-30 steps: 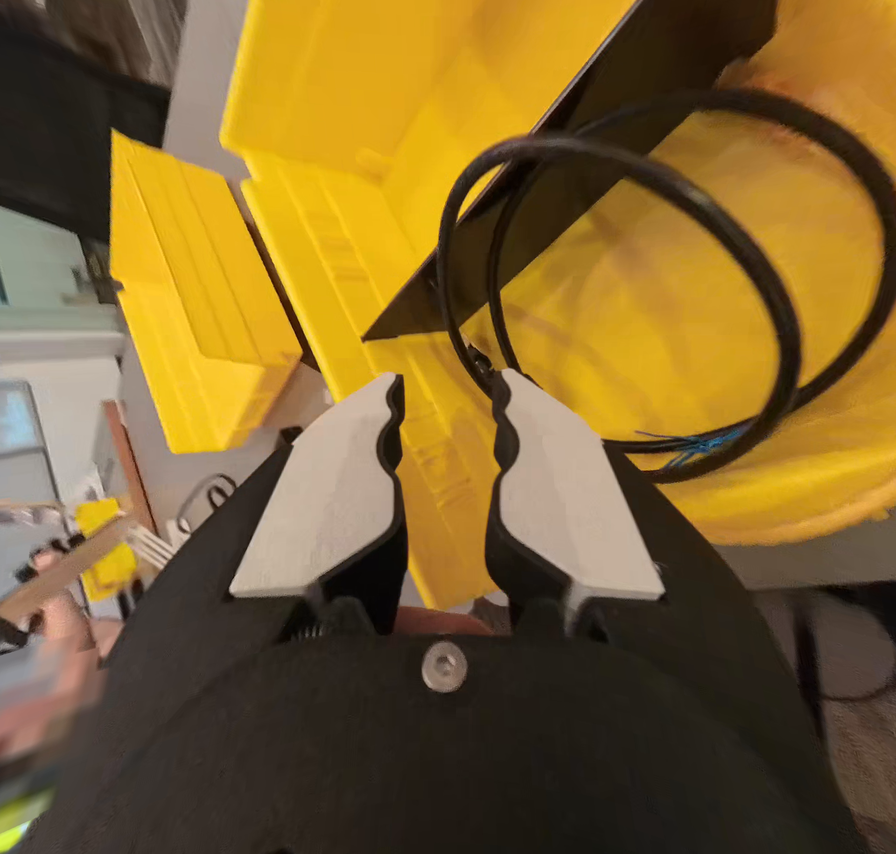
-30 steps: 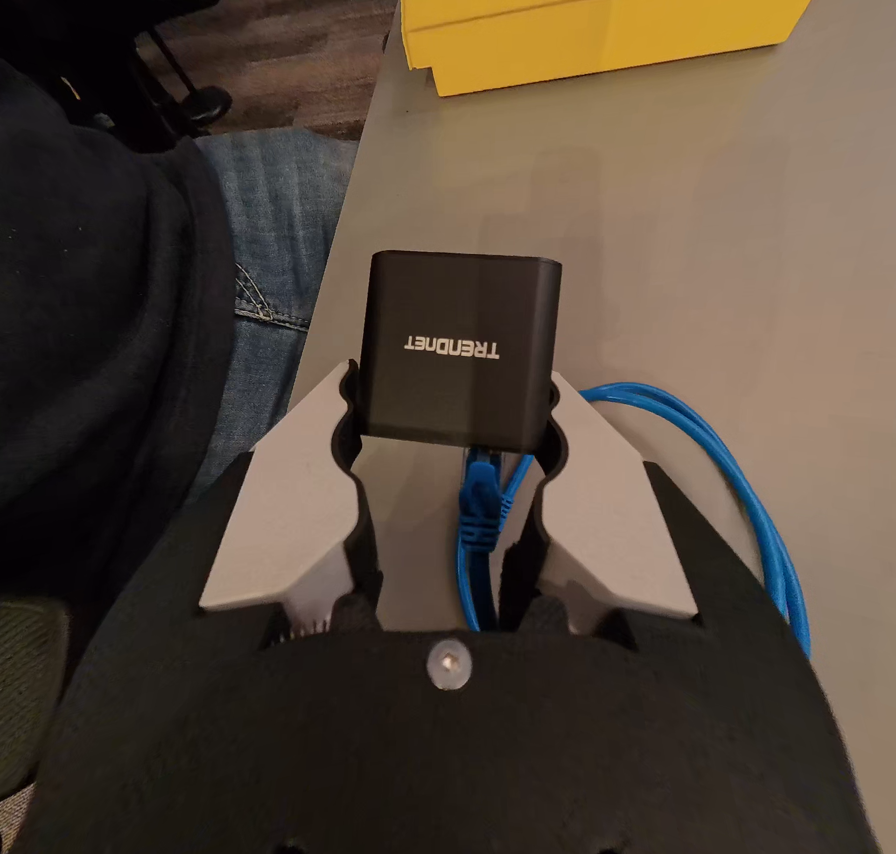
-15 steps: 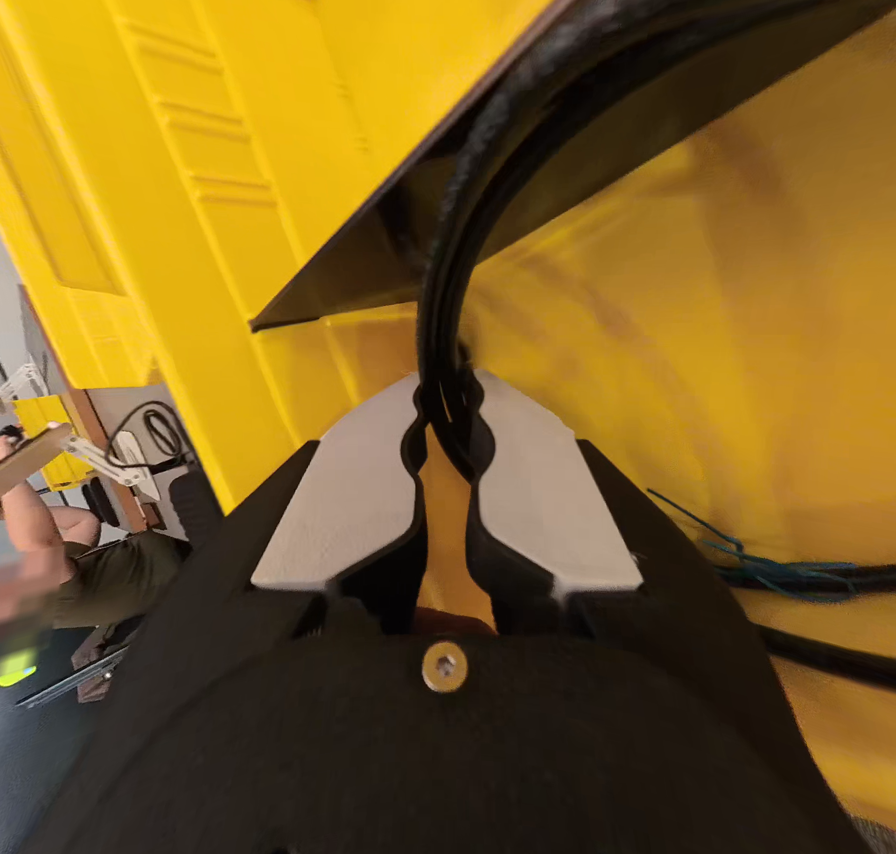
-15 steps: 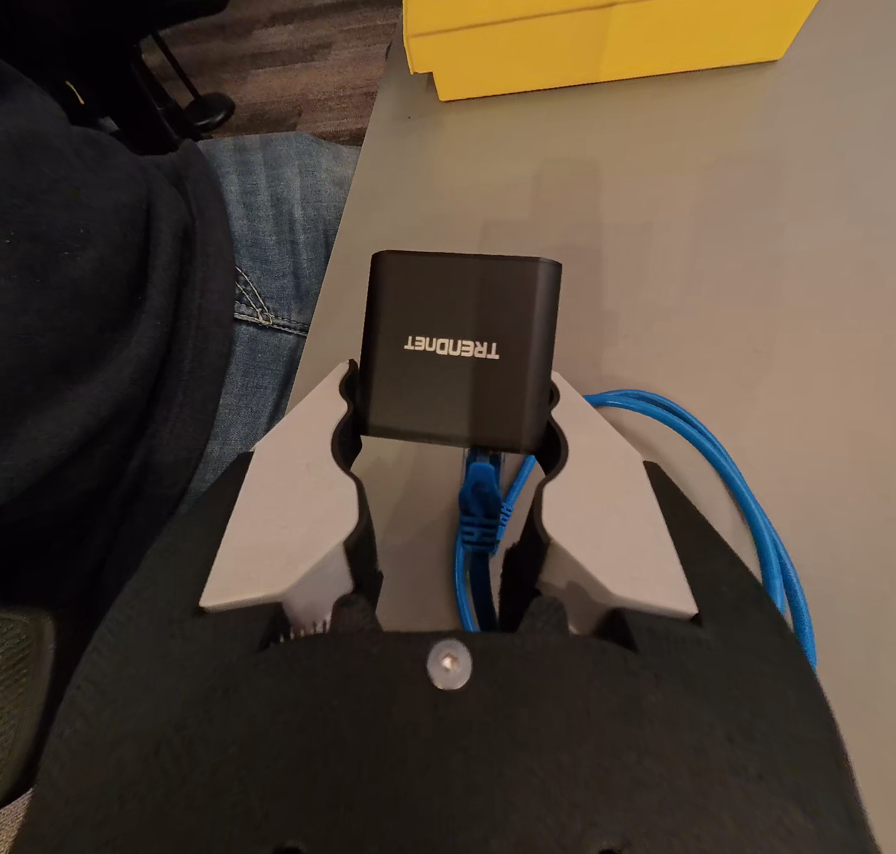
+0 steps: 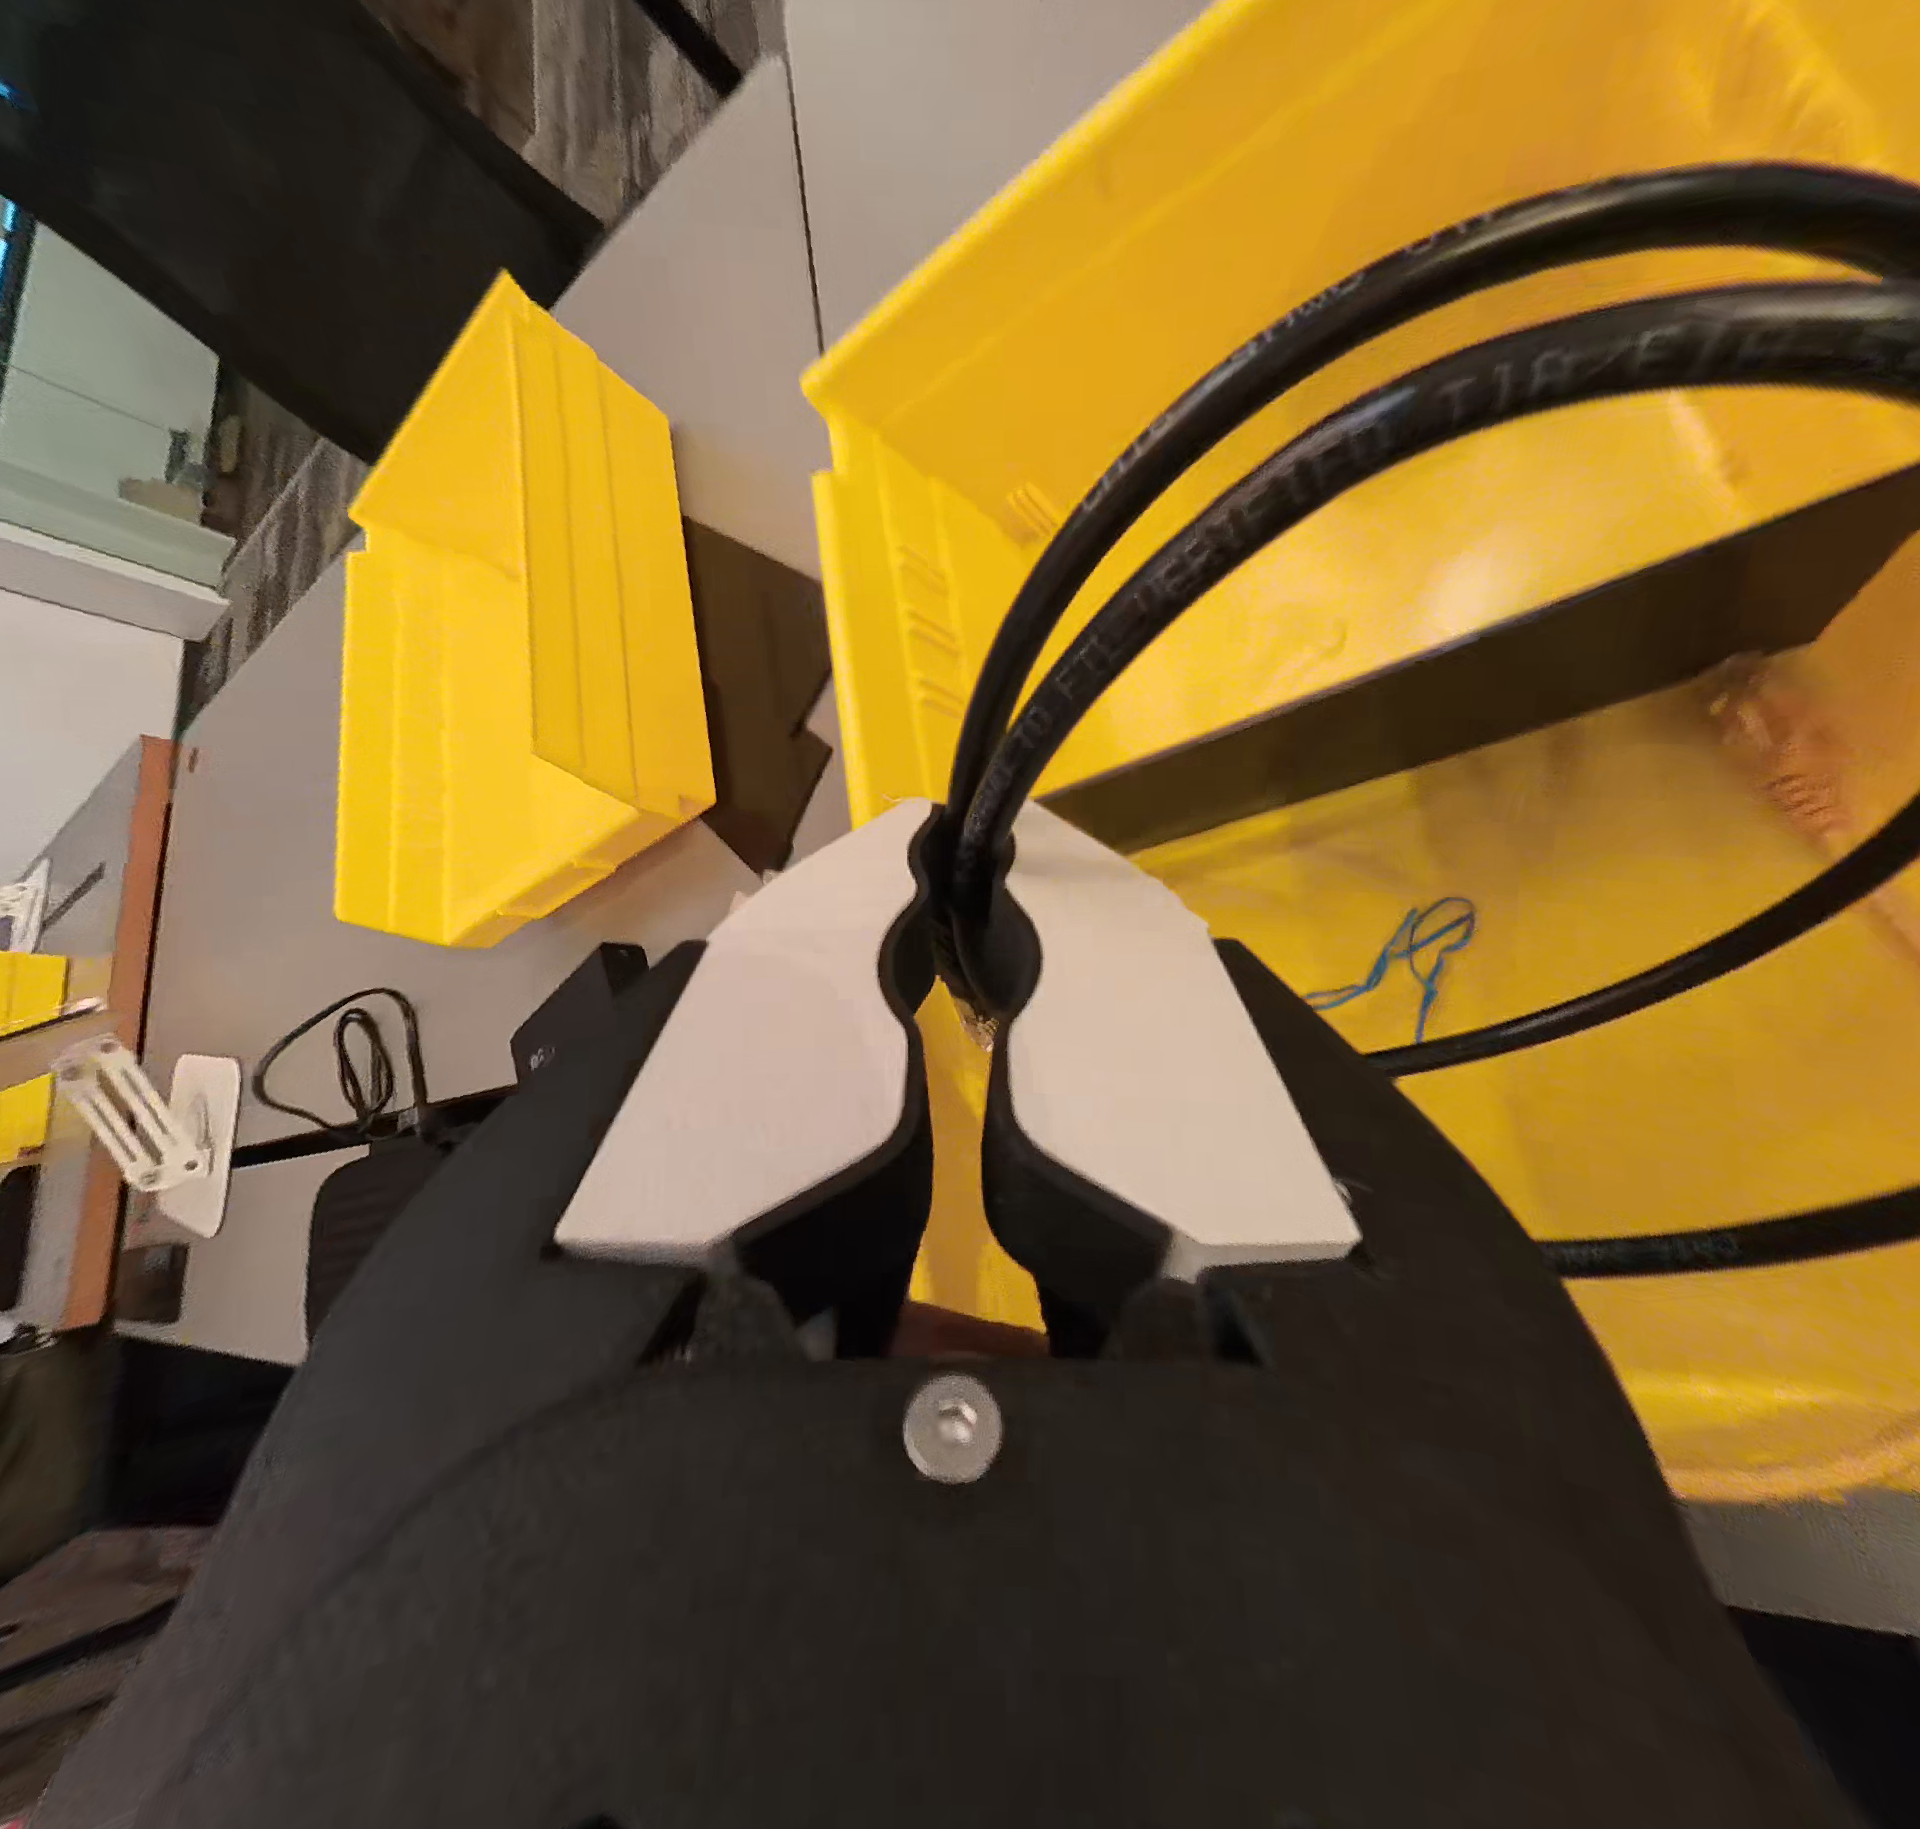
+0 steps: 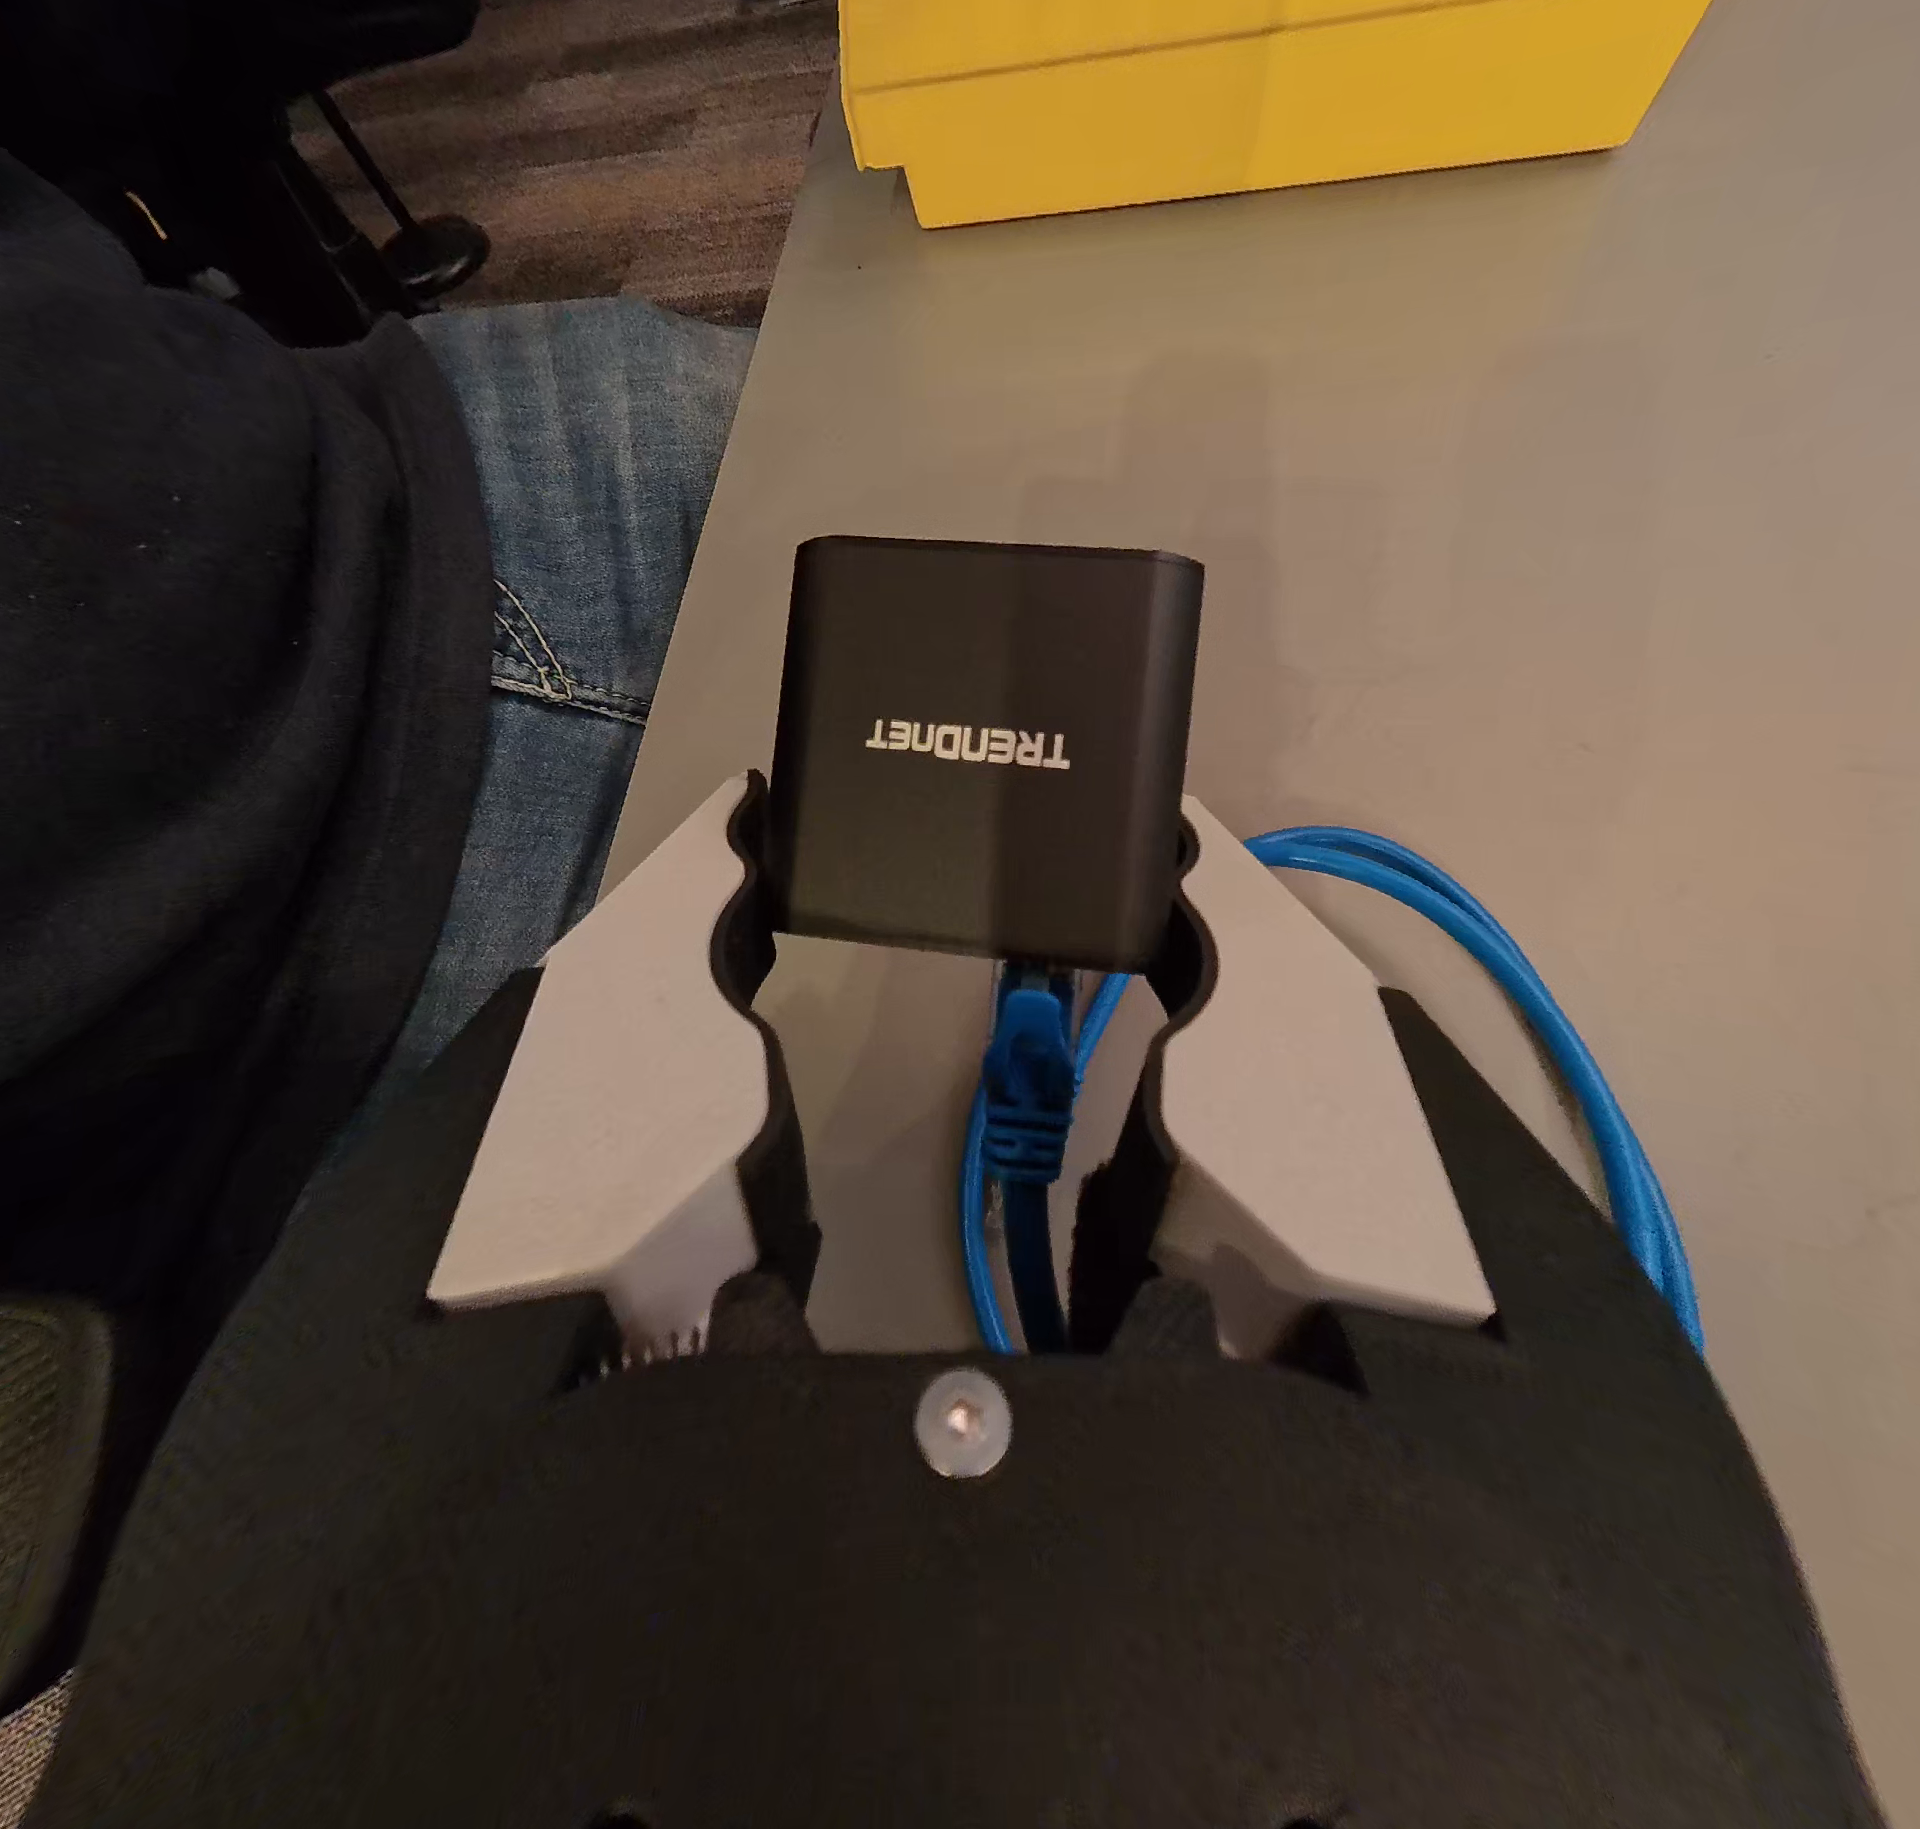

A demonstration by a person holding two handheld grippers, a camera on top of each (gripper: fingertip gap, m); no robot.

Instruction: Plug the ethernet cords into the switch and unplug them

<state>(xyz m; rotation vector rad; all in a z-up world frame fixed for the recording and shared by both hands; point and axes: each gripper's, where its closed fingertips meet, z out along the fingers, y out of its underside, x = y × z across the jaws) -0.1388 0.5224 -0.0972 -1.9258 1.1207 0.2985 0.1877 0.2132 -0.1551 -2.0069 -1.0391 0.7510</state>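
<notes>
Left gripper (image 5: pixel 961 849) clamped nearly closed on the looped black ethernet cord (image 5: pixel 1195 532), plug end pinched between the white fingers (image 5: pixel 821 1010), over the big yellow plastic bin (image 5: pixel 1143 252). Right gripper (image 6: pixel 971 875) spread wide, squeezing both sides of the small black boxy switch (image 6: pixel 987 730) on the grey table (image 6: pixel 1455 532); blue ethernet cord (image 6: pixel 1023 1062) already seated in a port.

Best done by carrying the black plug across to the switch's port face, squaring it to a free port beside the blue one, then pushing straight in. Tight hold on the switch needed against sliding. Latch orientation not discernible; likely worth checking first.
</notes>
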